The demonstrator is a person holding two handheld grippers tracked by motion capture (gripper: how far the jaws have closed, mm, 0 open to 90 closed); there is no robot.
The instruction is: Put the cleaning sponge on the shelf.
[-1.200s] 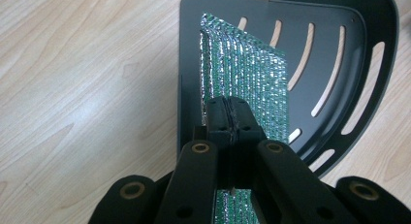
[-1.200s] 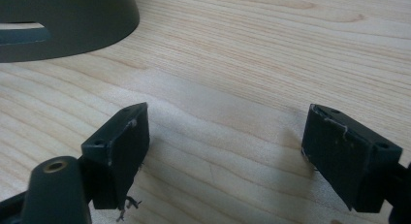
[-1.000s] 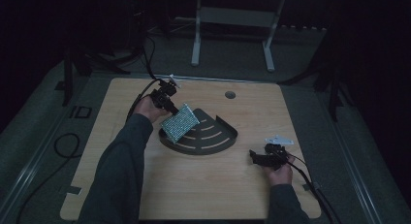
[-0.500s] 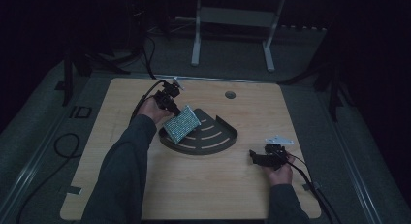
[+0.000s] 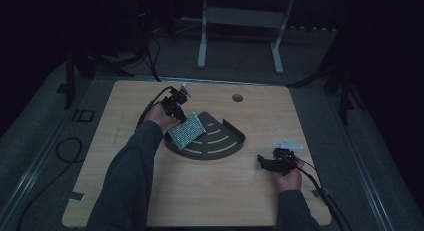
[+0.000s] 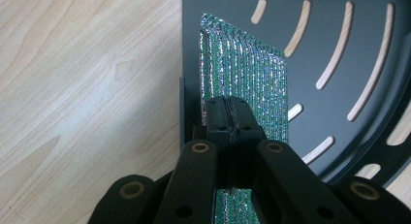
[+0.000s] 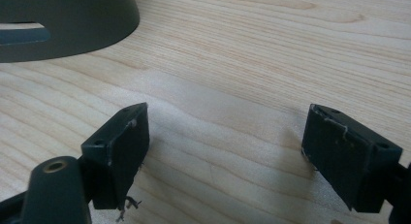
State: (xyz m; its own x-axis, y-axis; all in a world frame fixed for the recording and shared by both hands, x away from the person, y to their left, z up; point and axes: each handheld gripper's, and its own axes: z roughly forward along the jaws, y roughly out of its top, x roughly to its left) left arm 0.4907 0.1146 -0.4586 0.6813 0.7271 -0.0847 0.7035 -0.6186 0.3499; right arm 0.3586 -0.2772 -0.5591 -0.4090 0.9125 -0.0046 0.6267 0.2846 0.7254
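A glittery green scouring pad hangs over the left part of a dark grey quarter-round slotted rack. My left gripper is shut on the pad's near edge and holds it tilted above the rack's straight side. Low over the wood at the right front, my right gripper stands open with nothing between its fingers. The rack's curved rim lies beyond its left jaw.
The rack sits mid-table on a light wooden tabletop. A round cable hole is near the far edge. Cables trail from both grippers. Dark floor, a coiled cable and a metal stand surround the table.
My left gripper has carried the pad slightly nearer and lower over the rack's left side. The right gripper has stayed where it was.
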